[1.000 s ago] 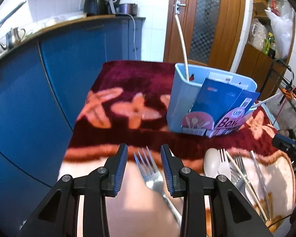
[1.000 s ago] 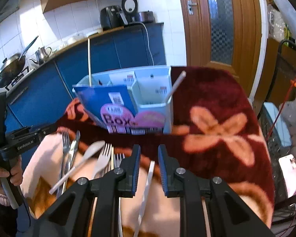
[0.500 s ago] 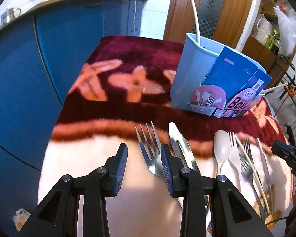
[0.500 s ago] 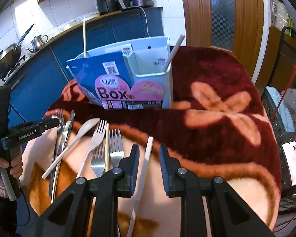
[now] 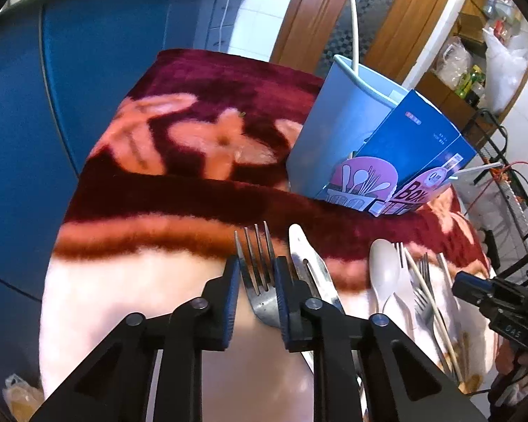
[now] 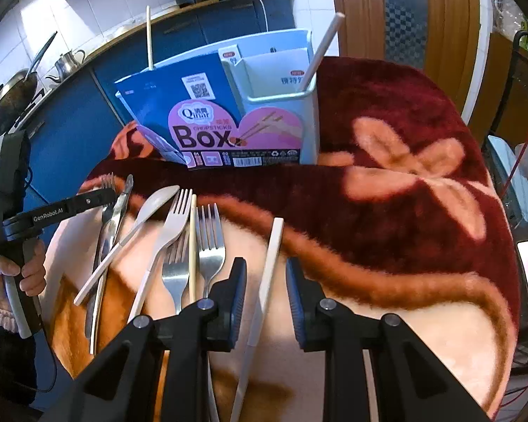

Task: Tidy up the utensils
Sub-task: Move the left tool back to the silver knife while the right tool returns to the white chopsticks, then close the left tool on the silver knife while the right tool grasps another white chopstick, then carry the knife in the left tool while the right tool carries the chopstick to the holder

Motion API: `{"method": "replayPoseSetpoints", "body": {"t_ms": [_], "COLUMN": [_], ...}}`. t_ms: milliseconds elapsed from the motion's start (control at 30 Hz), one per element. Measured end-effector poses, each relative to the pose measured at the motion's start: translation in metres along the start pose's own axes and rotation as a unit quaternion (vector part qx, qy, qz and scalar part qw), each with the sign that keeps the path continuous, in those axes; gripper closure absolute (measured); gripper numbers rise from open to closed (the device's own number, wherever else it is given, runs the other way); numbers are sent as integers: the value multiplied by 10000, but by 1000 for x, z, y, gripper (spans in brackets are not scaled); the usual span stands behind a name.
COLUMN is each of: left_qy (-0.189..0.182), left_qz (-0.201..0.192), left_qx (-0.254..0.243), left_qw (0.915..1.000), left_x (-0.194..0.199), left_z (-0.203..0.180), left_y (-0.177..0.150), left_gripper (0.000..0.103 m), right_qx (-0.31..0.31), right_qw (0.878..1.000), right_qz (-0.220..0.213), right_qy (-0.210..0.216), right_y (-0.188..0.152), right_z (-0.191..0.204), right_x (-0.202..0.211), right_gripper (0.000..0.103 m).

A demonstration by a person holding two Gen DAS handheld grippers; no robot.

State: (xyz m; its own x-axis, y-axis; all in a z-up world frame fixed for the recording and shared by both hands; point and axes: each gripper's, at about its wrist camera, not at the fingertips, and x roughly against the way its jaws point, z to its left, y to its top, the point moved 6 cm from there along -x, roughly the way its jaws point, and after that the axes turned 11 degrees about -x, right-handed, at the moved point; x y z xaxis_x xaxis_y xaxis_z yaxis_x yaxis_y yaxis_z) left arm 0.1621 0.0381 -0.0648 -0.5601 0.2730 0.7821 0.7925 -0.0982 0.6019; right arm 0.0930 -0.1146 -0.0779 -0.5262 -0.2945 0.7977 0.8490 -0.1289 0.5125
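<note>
Pick-up step: your left gripper (image 5: 255,281) closing on steel fork (image 5: 258,281); right gripper (image 6: 265,281), unclenched, straddles white chopstick (image 6: 269,267). Both lie before pale-blue plastic utensil box (image 6: 281,105). Next: clench, lift, drop into box.

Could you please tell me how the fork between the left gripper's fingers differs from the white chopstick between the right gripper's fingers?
The fork is shiny metal with a broad tined head; the white chopstick is a plain matte stick. The left gripper is closing around the fork, while the right gripper stands clear of the chopstick. Both lie flat on the blanket.
</note>
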Motion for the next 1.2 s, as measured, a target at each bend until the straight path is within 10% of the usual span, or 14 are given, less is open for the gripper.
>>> {"method": "replayPoseSetpoints", "body": {"t_ms": [767,1200], "left_qy": [380,965], "left_qz": [-511,-1906], "left_qx": [18,-329], "left_qw": [9980,9764], "left_x": [25,96], "left_z": [1,-13], "left_y": [7,21], "left_gripper": [100,101], "right_qx": [188,-38], "right_qw": [9973,9987], "right_qz": [698,-341], "right_qy": [-103,373], "right_y": [10,12], "right_z": [3,12], "right_x": [-21,16], "right_gripper": [82,95]}}
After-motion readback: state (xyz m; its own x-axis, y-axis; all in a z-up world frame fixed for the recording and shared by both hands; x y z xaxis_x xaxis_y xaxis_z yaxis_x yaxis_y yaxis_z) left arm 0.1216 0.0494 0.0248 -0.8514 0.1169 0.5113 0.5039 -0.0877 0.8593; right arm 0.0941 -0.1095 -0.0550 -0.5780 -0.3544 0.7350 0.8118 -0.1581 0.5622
